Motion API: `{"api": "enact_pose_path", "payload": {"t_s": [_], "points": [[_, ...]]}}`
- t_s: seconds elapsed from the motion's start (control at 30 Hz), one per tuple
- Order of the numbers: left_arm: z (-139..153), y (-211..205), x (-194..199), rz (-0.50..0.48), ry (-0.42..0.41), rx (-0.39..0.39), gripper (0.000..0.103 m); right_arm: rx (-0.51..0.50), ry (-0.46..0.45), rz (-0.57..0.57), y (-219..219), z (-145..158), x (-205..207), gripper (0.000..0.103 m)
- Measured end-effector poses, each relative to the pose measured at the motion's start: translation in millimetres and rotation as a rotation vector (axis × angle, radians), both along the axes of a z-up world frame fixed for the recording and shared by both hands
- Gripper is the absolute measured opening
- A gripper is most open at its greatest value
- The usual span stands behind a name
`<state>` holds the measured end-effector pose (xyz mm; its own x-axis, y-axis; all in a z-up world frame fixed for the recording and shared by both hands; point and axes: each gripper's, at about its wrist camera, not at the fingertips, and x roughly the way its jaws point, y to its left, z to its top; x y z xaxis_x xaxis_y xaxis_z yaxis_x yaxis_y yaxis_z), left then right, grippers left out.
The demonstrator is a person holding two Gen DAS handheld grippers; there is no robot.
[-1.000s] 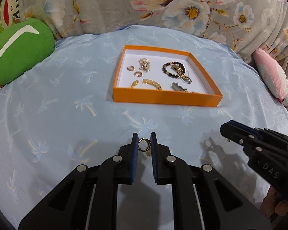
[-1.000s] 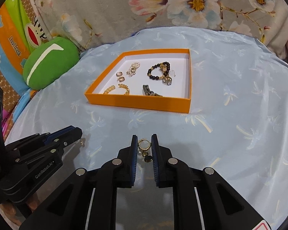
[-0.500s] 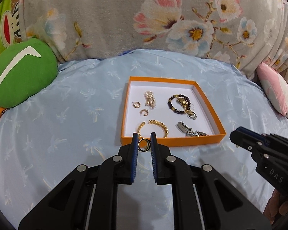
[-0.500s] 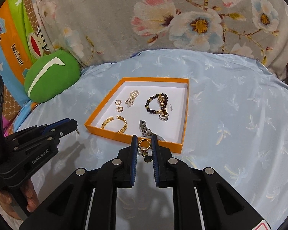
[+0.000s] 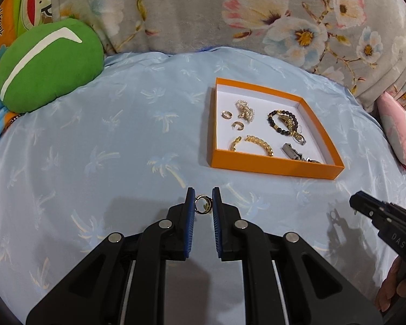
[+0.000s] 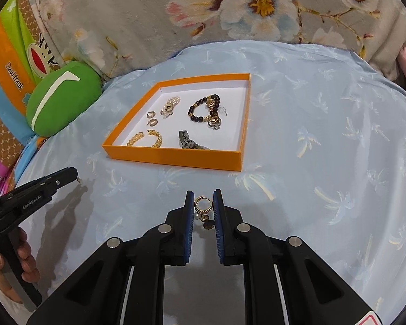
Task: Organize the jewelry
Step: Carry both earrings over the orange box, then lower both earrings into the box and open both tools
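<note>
An orange box (image 5: 273, 166) with a white floor lies on the blue bedsheet, ahead and right of my left gripper (image 5: 203, 203), which is shut on a small gold ring (image 5: 203, 204). The box (image 6: 176, 159) lies ahead and slightly left of my right gripper (image 6: 203, 204), which is shut on a gold earring with dangling charms (image 6: 203, 209). The box holds a gold bracelet (image 5: 253, 145), a dark bead bracelet (image 5: 282, 122), small gold hoops (image 5: 231, 119), a pearl piece (image 5: 245, 109) and a grey clasp (image 5: 295, 153). Both grippers are held above the sheet, short of the box.
A green cushion (image 5: 48, 63) lies at the back left. A floral blanket (image 5: 230, 13) rises behind the bed. A pink pillow (image 5: 398, 132) is at the right edge. The right gripper shows at the lower right of the left wrist view (image 5: 384, 219).
Both grippers, still holding their pieces, have pulled back from the box after nearing it half a second ago. The left view has swung left, so the box now sits further right.
</note>
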<state>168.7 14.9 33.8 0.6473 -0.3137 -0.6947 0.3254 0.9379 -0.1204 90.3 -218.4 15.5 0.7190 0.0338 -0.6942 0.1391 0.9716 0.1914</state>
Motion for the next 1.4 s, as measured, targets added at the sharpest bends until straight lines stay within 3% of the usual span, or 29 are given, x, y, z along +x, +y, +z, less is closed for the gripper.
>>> {"api": "enact_pose_path", "payload": {"t_s": [0.33,0.67,0.93,1.4], "points": [[17.3,-37.2,41.2,-0.023,-0.045,0.011,0.012,-0.002,-0.031,0.006,-6.3,15.3,12.1,0.013],[26.2,-82.4,69.4,-0.052,-0.079,-0.004,0.012,0.002,-0.086,0.018,-15.8,37.2,63.9,0.013],[9.7,-112.4,100.7,-0.064,-0.064,0.002,0.012,-0.01,-0.088,0.002,-21.7,26.3,108.1,0.013],[-9.2,-118.7,125.7,-0.052,-0.06,0.028,0.012,-0.039,-0.086,-0.01,-28.4,12.8,143.7,0.013]]}}
